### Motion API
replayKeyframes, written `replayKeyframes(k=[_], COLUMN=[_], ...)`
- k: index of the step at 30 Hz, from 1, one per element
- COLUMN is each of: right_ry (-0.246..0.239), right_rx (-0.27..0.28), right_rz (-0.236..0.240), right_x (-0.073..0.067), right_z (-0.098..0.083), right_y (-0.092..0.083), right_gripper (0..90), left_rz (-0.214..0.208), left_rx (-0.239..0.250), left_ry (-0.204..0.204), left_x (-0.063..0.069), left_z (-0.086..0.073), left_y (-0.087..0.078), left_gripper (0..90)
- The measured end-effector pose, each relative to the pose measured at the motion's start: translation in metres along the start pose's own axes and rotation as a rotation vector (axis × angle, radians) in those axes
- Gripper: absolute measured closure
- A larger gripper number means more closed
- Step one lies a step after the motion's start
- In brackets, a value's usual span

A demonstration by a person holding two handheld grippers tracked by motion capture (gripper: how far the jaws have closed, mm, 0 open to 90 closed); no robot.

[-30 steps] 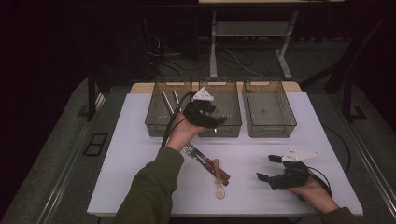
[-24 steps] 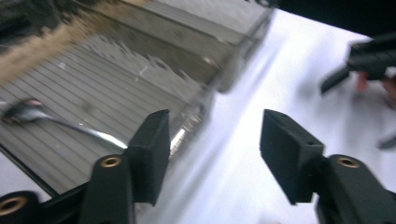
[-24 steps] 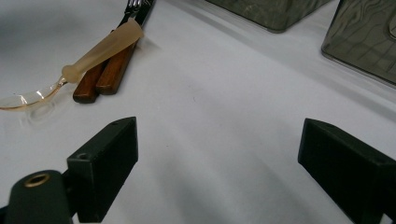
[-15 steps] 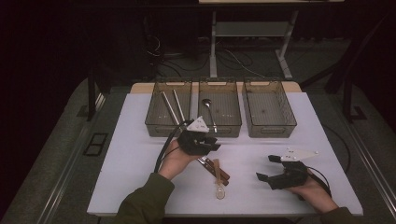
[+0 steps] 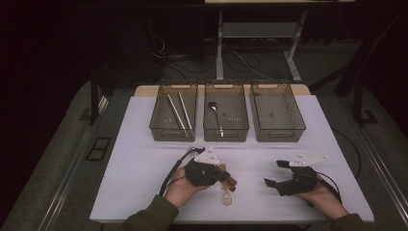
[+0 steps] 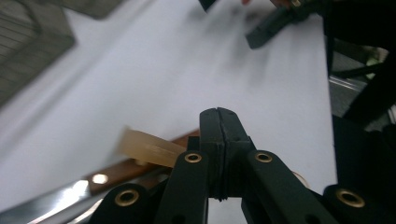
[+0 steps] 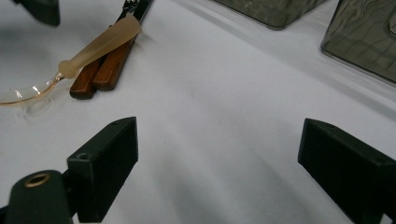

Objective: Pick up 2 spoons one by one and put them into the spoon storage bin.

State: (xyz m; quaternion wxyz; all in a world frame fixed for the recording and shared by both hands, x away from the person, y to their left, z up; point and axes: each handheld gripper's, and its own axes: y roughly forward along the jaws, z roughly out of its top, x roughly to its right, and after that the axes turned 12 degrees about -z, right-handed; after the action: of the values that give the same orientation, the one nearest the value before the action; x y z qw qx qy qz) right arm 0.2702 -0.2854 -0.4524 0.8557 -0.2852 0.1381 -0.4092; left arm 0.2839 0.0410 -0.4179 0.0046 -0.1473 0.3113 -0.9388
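Near the table's (image 5: 139, 144) front edge, about mid-width, your left gripper (image 5: 225, 176) (image 6: 218, 116) sits over the cutlery pile. Its jaws have just been closing and now meet flat, nothing between them. The clear plastic spoon (image 5: 226, 196) (image 6: 149, 148) (image 7: 100, 44) lies across two wooden-handled utensils (image 5: 232, 183) (image 7: 105, 70), just beside the jaw tips. Your right gripper (image 5: 272, 173) (image 7: 219, 140) rests toward the front right corner, jaws wide apart, holding nothing. Three trays (image 5: 276, 134) line the far edge.
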Motion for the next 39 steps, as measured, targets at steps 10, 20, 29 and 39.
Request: replayKeyframes(k=[10, 20, 29, 39], right_ry=[-0.007, -0.012, -0.012, -0.013], right_rx=[-0.004, -0.008, -0.011, -0.011], right_rz=[0.0, -0.002, -0.003, -0.003], right_x=[-0.001, -0.001, 0.0, -0.001], right_z=[0.0, 0.0, -0.001, -0.001], right_y=[0.001, 0.001, 0.001, 0.001], right_gripper=[11.9, 11.9, 11.9, 11.9], left_rz=[-0.051, -0.063, -0.041, 0.041], left_rx=[-0.112, -0.163, -0.168, -0.21], left_ry=[0.016, -0.009, -0.026, -0.003], left_x=[0.015, 0.013, 0.011, 0.009], left_z=[-0.005, -0.007, -0.013, -0.018], left_y=[0.031, 0.038, 0.024, 0.011], left_gripper=[89.0, 89.0, 88.9, 88.9])
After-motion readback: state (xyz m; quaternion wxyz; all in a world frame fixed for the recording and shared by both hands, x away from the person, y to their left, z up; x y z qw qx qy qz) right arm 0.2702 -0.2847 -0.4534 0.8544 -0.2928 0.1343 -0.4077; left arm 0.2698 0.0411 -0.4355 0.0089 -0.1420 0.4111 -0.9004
